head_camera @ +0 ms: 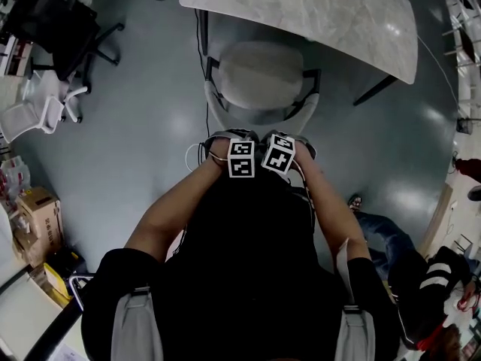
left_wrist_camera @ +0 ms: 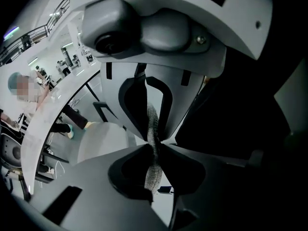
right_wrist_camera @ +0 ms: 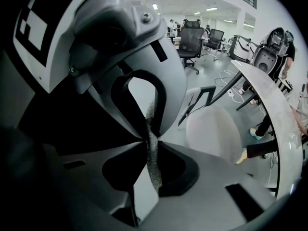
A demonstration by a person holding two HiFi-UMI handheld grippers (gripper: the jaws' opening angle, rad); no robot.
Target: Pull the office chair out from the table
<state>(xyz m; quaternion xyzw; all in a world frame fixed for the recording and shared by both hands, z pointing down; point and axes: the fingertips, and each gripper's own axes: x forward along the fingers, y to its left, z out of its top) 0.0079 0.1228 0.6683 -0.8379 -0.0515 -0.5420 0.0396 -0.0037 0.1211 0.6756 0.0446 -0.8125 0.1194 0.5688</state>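
Pull step in hand, seemingly; your left hand-held gripper (left_wrist_camera: 153, 146) and right hand-held gripper (right_wrist_camera: 151, 143) pinch narrowly on the backrest of the office chair (head_camera: 259, 74); next, draw back evenly.

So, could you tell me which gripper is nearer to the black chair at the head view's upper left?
Left. The left gripper lies on the side toward the black chair; the right gripper sits beside it, farther off.

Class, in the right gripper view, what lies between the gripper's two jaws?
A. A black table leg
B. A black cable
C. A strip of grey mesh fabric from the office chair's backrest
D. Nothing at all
C: a strip of grey mesh fabric runs between the jaws of the right gripper, which are closed on it.
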